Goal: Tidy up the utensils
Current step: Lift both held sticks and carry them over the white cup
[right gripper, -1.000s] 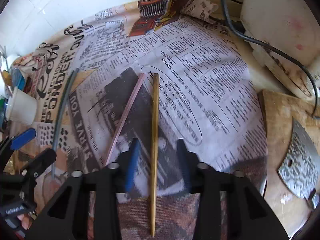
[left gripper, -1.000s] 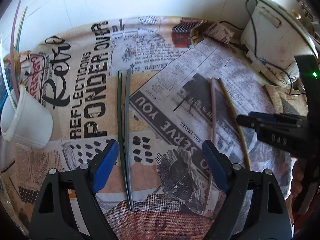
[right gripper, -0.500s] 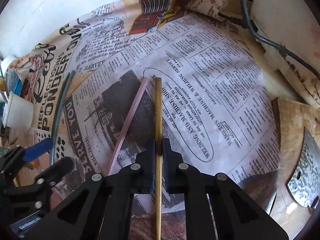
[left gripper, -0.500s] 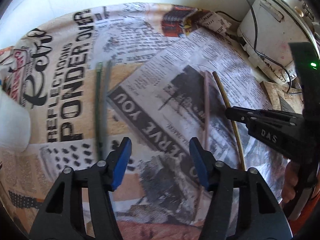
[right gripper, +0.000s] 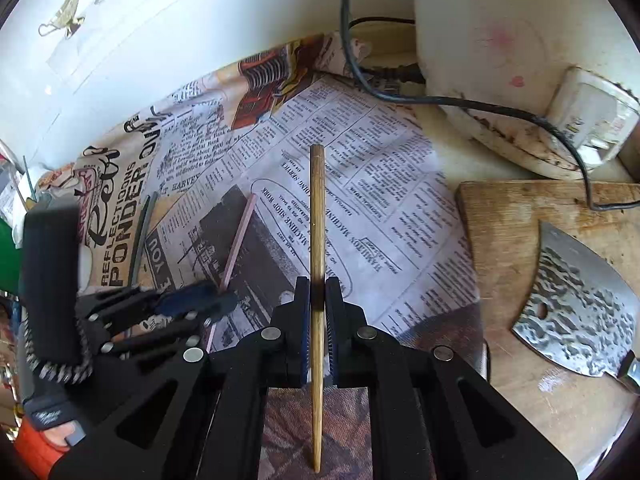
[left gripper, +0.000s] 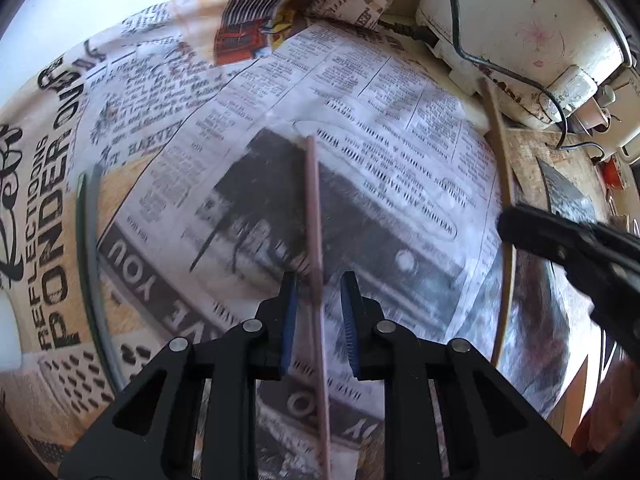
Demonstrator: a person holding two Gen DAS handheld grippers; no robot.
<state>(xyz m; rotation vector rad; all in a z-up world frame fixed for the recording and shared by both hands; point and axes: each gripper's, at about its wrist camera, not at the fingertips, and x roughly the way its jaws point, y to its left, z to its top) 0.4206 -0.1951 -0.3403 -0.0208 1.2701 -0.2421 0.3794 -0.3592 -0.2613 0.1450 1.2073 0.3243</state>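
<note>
— What does each camera give you that the other doesn't?

— My right wrist view alone shows the wooden cutting board (right gripper: pixel 520 240) on the right with the hammered cleaver (right gripper: pixel 576 316) lying on it, and the white appliance (right gripper: pixel 500 40) with its black cord (right gripper: pixel 440 100) at the far right. My left wrist view shows the white cup (left gripper: pixel 8 332) at the left edge; only a sliver is in frame, so I cannot tell what it holds. Both show the green-and-grey chopstick pair (left gripper: pixel 90 264) lying on the newspaper-print cloth (left gripper: pixel 400 120) at the left.

— And your fingers?

— My right gripper (right gripper: pixel 317 312) is clamped on the wooden chopstick (right gripper: pixel 317 220), which points far, away from the camera; its far end is clear of the cloth. My left gripper (left gripper: pixel 318 316) is partly closed around the pink chopstick (left gripper: pixel 314 216). A narrow gap shows on each side of the stick, so the pads are not pressing it. It lies on the cloth's dark photo panel, left of the wooden one.
</note>
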